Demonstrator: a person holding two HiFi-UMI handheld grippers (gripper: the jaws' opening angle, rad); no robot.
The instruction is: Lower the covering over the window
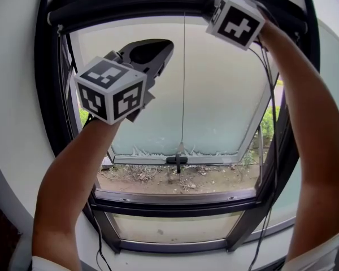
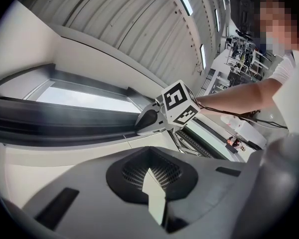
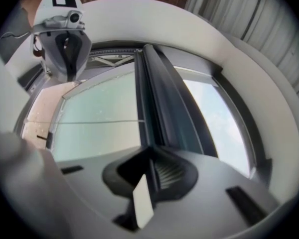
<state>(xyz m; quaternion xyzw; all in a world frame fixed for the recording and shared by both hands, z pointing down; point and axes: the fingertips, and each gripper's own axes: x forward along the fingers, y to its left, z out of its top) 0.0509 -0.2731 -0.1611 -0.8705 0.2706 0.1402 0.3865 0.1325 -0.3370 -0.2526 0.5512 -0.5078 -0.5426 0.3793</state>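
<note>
- Up at the head of the window, the covering (image 1: 158,4) sits rolled into a dark tube, leaving almost the whole pane (image 1: 220,95) bare below it
- The right gripper (image 1: 214,7) is raised to the right part of that roll; in the head view its marker cube (image 1: 235,19) blocks the jaws, so the contact cannot be read from there
- The right gripper view does show it: the dark lower edge of the roll runs straight into the narrow gap between the white pad and the ribbed pad, and the jaws are closed on that edge
- How deep the edge sits in the jaws is hard to tell, since the gripper's grey body covers the bottom of the gap
- The left gripper (image 1: 161,49) hangs lower, in front of the upper left of the pane and apart from the roll; its jaws are pressed together with nothing between them
- A thin cord (image 1: 184,83) drops down the middle of the pane to a small dark handle (image 1: 178,161); its top end vanishes behind the roll
- Outside, bare ground (image 1: 175,179) with dry litter shows through the low part of the glass; the greenery at the sides is blurred
- The left forearm (image 1: 73,191) and the right forearm (image 1: 311,151) are both cut off at the bottom of the head view, and the room at the back of the left gripper view is too small to make out
</note>
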